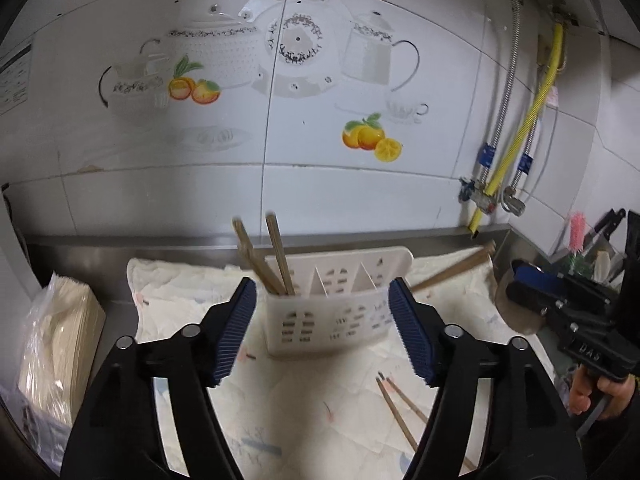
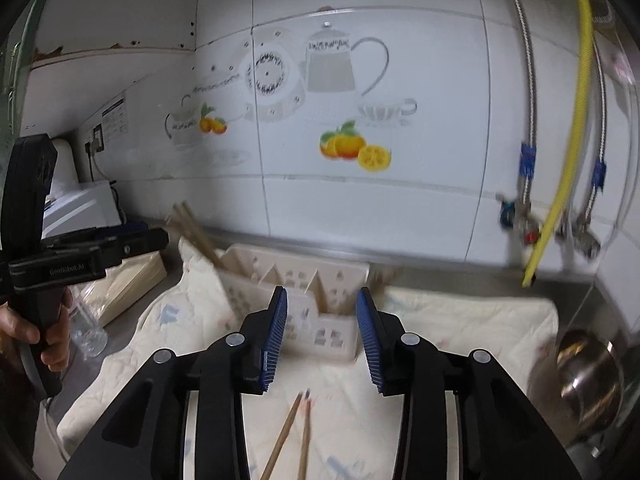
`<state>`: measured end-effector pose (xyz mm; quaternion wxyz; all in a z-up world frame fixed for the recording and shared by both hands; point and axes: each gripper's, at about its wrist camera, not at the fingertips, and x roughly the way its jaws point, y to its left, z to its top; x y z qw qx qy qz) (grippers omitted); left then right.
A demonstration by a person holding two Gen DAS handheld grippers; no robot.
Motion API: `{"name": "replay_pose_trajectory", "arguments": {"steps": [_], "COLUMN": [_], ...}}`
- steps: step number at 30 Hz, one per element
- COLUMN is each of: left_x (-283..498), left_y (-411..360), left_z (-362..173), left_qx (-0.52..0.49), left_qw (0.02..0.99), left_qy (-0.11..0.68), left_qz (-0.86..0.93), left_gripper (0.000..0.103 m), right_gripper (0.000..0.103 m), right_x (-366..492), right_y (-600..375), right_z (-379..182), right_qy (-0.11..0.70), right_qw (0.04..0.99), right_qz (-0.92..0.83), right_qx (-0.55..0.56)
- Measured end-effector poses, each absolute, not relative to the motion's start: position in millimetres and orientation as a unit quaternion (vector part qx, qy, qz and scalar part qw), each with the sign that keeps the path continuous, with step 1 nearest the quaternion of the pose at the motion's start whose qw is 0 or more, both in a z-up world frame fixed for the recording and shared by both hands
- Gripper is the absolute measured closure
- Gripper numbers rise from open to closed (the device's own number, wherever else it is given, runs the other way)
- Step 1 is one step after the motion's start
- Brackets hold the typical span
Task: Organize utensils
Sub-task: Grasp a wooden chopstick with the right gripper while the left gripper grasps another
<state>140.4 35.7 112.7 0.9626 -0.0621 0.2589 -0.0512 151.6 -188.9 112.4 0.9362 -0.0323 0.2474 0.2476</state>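
A white slotted utensil holder (image 1: 340, 300) stands on a pale cloth (image 1: 192, 284); it also shows in the right wrist view (image 2: 296, 280). Two wooden chopsticks (image 1: 276, 256) stand in its left compartment. Two more chopsticks (image 1: 400, 404) lie on the cloth in front, seen between the right fingers (image 2: 296, 432). A wooden-handled utensil (image 1: 456, 266) lies behind the holder at right. My left gripper (image 1: 322, 328) is open and empty just before the holder. My right gripper (image 2: 322, 340) is open and empty above the loose chopsticks.
A bagged stack of paper (image 1: 56, 340) sits at the left. A steel ladle bowl (image 2: 588, 376) lies at the right. Hoses and valves (image 1: 492, 188) hang on the tiled wall. A knife rack with a pink brush (image 1: 578, 236) stands far right.
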Motion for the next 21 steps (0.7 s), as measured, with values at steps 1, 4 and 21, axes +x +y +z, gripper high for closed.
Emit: {"name": "replay_pose_trajectory", "arguments": {"steps": [1,4,21], "left_x": [135.9,120.7,73.1], "left_y": [34.0,27.7,14.5], "left_z": [109.5,96.6,17.4], "left_qx": [-0.061,-0.054,-0.079], "left_qw": [0.963,0.962,0.941], "left_qy": [0.260,0.264,0.329], "left_qz": [-0.050,-0.045,-0.025], "left_gripper": [0.026,0.019,0.009], "right_gripper": [0.068,0.067,0.071], "right_x": [147.2,130.7,49.2], "right_y": [-190.0,-192.4,-207.7], "right_z": [106.7,83.3,-46.4], "right_qy": [0.252,0.269,0.397], "right_qw": [0.935,0.931,0.887], "right_qz": [0.249,0.244,0.233], "right_qx": [-0.030,-0.032,-0.033]}}
